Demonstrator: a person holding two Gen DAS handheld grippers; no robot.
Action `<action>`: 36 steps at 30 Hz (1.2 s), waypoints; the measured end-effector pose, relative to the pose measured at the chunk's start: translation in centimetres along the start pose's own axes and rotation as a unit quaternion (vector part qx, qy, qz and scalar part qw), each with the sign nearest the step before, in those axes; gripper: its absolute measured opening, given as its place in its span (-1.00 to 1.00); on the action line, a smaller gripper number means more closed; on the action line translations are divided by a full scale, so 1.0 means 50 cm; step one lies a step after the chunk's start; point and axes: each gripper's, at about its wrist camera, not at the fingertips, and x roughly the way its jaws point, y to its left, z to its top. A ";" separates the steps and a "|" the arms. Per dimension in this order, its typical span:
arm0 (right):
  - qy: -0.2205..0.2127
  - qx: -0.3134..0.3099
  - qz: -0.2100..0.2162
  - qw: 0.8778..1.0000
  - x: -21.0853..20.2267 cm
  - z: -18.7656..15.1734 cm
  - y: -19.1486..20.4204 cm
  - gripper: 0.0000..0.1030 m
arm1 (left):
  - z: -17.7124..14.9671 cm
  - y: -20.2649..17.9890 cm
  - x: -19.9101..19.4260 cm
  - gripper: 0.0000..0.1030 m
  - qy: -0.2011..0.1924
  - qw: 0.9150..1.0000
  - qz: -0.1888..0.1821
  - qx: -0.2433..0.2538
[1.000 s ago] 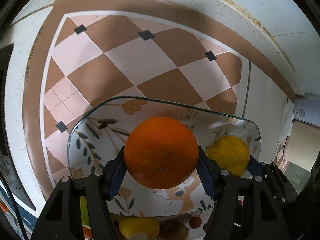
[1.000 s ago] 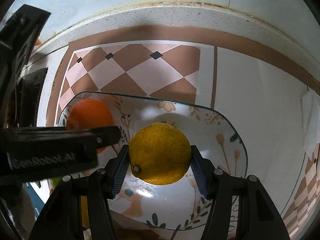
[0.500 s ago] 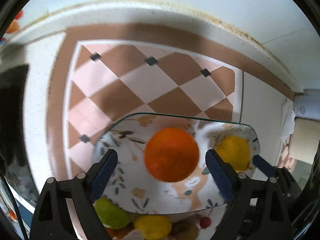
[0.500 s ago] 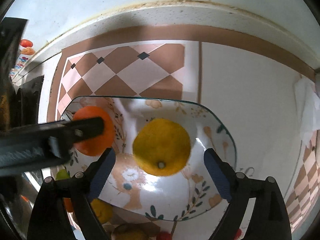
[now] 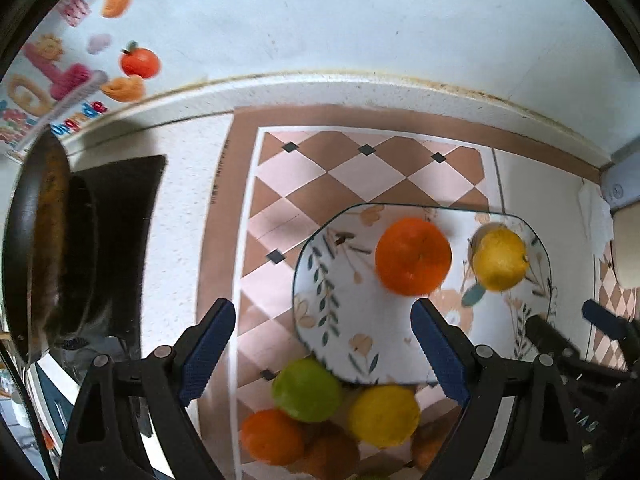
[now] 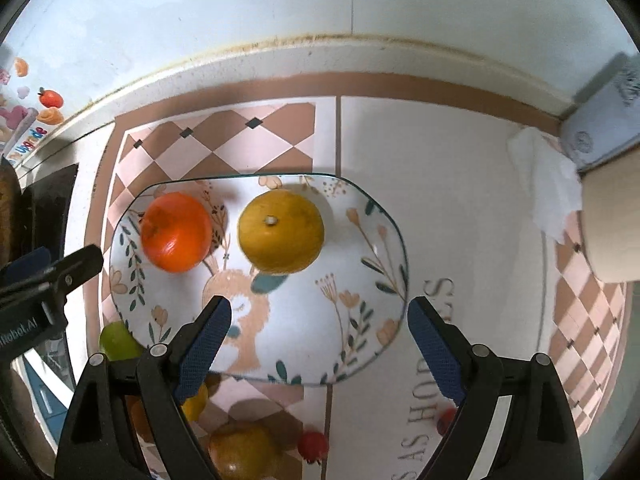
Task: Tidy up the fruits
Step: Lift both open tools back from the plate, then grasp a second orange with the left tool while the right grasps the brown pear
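A floral plate (image 5: pixel 332 320) (image 6: pixel 360 320) lies on the checked mat. An orange (image 5: pixel 413 256) (image 6: pixel 176 232) and a yellow citrus (image 5: pixel 500 259) (image 6: pixel 281 232) rest on it, side by side. My left gripper (image 5: pixel 322 344) hangs open above the plate's near left rim, nothing between its blue pads. My right gripper (image 6: pixel 319 342) is open too, high over the plate's near part, empty. A pile of loose fruit sits just in front of the plate: a green one (image 5: pixel 307 389) (image 6: pixel 116 340), a yellow one (image 5: pixel 383 415), an orange one (image 5: pixel 272 436) and small red ones (image 6: pixel 313 445).
A dark frying pan (image 5: pixel 44 248) stands on a black hob at the left. The white wall runs along the back with fruit stickers (image 5: pixel 140 62). A crumpled tissue (image 6: pixel 548 184) and a box (image 6: pixel 612 216) sit at the right. The left gripper's body (image 6: pixel 40 280) shows at the right view's left edge.
Both grippers opened, leaving the orange and the yellow citrus on the plate. Both then rose and pulled back toward the near side, so the plate and fruit look smaller.
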 end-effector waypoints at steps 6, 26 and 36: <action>-0.037 0.003 -0.005 0.999 -0.085 -0.060 0.015 0.79 | -0.072 0.021 -0.066 0.75 -0.043 0.999 -0.014 -0.005; -0.159 0.012 -0.002 0.987 -0.334 -0.284 0.058 0.79 | -0.263 0.055 -0.269 0.75 -0.148 0.988 -0.038 -0.003; -0.103 0.039 0.045 0.993 -0.243 -0.310 0.042 0.79 | -0.277 0.092 -0.186 1.00 -0.101 0.994 -0.029 -0.021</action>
